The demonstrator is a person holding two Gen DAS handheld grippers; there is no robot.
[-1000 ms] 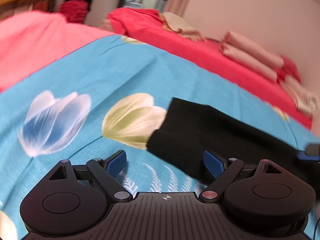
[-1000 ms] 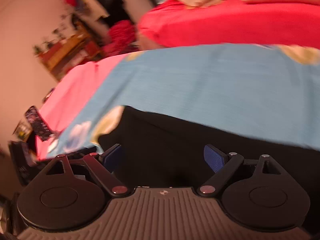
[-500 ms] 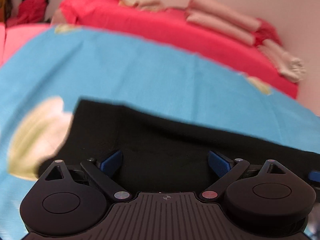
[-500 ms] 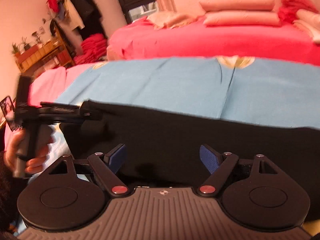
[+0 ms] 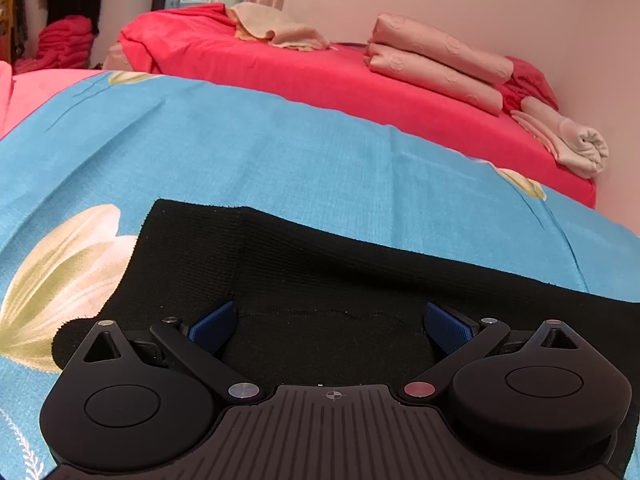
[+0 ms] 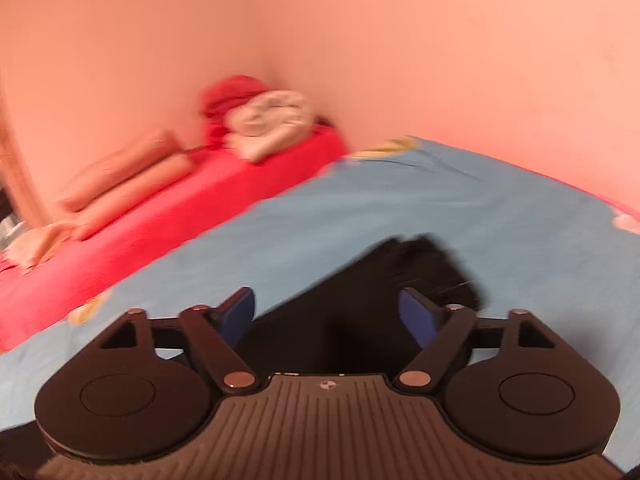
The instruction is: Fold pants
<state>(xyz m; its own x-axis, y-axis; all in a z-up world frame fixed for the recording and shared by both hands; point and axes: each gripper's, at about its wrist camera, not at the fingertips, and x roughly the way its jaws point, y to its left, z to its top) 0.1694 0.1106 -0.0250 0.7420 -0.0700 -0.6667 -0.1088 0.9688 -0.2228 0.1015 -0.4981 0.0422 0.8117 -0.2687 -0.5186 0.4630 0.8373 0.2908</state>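
Observation:
Black pants (image 5: 340, 272) lie flat across a blue flowered sheet (image 5: 280, 152). In the left wrist view my left gripper (image 5: 330, 326) hovers low over the pants near their left end, open, with a stitched seam between its blue pads and nothing pinched. The right wrist view is blurred by motion. There my right gripper (image 6: 328, 314) is open above the pants' narrow end (image 6: 420, 268), which runs up and to the right on the sheet (image 6: 440, 200). Nothing is gripped between its pads.
Behind the sheet lies a red bedspread (image 5: 320, 80) with folded pink pillows (image 5: 436, 64), a beige cloth (image 5: 276, 28) and a rolled cloth (image 5: 576, 144) against the pink wall. A red heap (image 5: 64, 40) sits at the far left.
My left gripper slid from beside the pants' left end to over the pants, then held still. The right view swung from the room's left side round to the pants' other end and the wall.

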